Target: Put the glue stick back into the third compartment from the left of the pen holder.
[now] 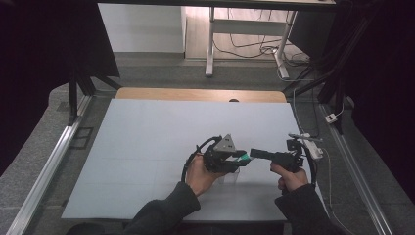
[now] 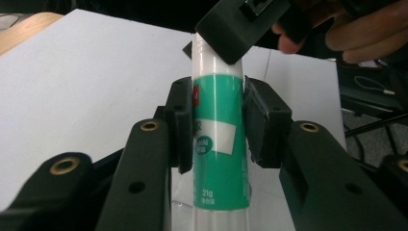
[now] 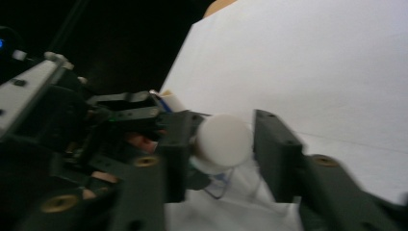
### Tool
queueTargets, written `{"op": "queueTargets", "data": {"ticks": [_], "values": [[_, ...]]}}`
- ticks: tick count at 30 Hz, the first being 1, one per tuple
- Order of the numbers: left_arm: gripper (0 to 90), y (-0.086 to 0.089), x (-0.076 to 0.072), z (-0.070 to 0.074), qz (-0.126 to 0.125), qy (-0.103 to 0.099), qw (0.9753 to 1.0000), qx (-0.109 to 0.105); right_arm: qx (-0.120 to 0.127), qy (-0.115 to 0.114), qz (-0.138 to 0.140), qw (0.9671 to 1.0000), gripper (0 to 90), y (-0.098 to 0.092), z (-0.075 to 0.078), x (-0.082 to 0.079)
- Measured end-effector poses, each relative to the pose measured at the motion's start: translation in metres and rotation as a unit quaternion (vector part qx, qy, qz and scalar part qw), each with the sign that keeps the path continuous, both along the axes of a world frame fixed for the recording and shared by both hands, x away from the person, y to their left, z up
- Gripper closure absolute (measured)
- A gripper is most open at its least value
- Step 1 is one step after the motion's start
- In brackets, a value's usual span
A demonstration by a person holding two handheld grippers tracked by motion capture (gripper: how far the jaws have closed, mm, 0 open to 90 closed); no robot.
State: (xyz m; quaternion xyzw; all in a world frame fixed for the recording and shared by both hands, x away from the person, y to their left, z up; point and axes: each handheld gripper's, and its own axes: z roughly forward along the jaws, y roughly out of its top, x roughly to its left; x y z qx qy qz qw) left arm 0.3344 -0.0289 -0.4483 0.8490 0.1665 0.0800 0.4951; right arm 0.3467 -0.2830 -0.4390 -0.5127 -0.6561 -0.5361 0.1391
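Note:
A green-and-white glue stick with "21g" printed on it is clamped by its body in my left gripper, whose jaws are shut on both sides of the label. In the high view the stick lies level between the two hands, above the front right of the white sheet. My right gripper comes from the right and has its jaws around the stick's round white cap, pressed to both sides. In the left gripper view the right gripper's black jaw covers the cap end.
A white sheet covers the table, with a wooden strip at its far edge. A small clear container stands under the grippers. A white power strip and cables lie off the sheet's right edge.

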Motion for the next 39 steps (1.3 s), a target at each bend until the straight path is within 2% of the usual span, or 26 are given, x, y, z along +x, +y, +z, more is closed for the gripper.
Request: {"op": "queueTargets", "data": {"ticks": [4, 7, 9, 13, 14, 16, 19, 22, 25, 28, 31, 33, 36, 39], "values": [[65.5, 0.000, 0.000, -0.001, -0.001, 0.001, 1.0000, 0.000, 0.024, 0.020, 0.000, 0.9995, 64.6, -0.001, 0.000, 0.001], [65.2, 0.000, 0.000, -0.001, -0.004, 0.001, 1.0000, 0.000, 0.025, 0.027, -0.003, 0.9993, 65.0, -0.001, 0.001, 0.001], [64.2, 0.000, 0.000, 0.000, -0.004, -0.002, 1.0000, 0.002, 0.017, 0.022, -0.004, 0.9996, 65.1, 0.000, 0.003, 0.000], [50.8, 0.002, -0.002, 0.002, -0.002, -0.013, 0.9999, 0.005, 0.000, 0.003, 0.000, 1.0000, 65.2, 0.005, 0.011, -0.002], [50.0, 0.004, -0.003, 0.003, -0.003, -0.016, 0.9998, 0.007, -0.009, -0.005, 0.001, 0.9999, 65.2, 0.006, 0.013, -0.003], [46.3, 0.009, -0.005, 0.005, 0.006, -0.019, 0.9998, -0.005, -0.028, -0.024, 0.002, 0.9993, 65.3, 0.010, 0.020, -0.005], [46.2, 0.021, -0.008, 0.011, 0.017, -0.019, 0.9995, -0.016, -0.051, -0.050, 0.005, 0.9974, 65.3, 0.016, 0.029, -0.009], [42.4, 0.035, -0.015, 0.019, 0.022, -0.016, 0.9992, -0.030, -0.078, -0.077, 0.008, 0.9940, 65.2, 0.023, 0.038, -0.012], [37.9, 0.051, -0.026, 0.028, 0.026, -0.029, 0.9988, -0.030, -0.108, -0.097, 0.013, 0.9893, 65.2, 0.030, 0.045, -0.015], [33.3, 0.071, -0.036, 0.034, 0.030, -0.023, 0.9986, -0.038, -0.137, -0.113, 0.014, 0.9841, 65.2, 0.036, 0.048, -0.015], [26.7, 0.093, -0.045, 0.036, 0.037, 0.018, 0.9984, -0.040, -0.157, -0.121, 0.018, 0.9800, 65.1, 0.042, 0.047, -0.015], [21.4, 0.110, -0.052, 0.035, 0.046, 0.034, 0.9974, -0.043, -0.175, -0.132, 0.023, 0.9754, 65.1, 0.048, 0.046, -0.015], [15.0, 0.139, -0.063, 0.031, 0.069, 0.052, 0.9951, -0.047, -0.205, -0.149, 0.033, 0.9667, 65.1, 0.058, 0.042, -0.016], [9.4, 0.168, -0.074, 0.026, 0.095, 0.076, 0.9909, -0.058, -0.228, -0.162, 0.043, 0.9593, 65.0, 0.067, 0.038, -0.018]]}}
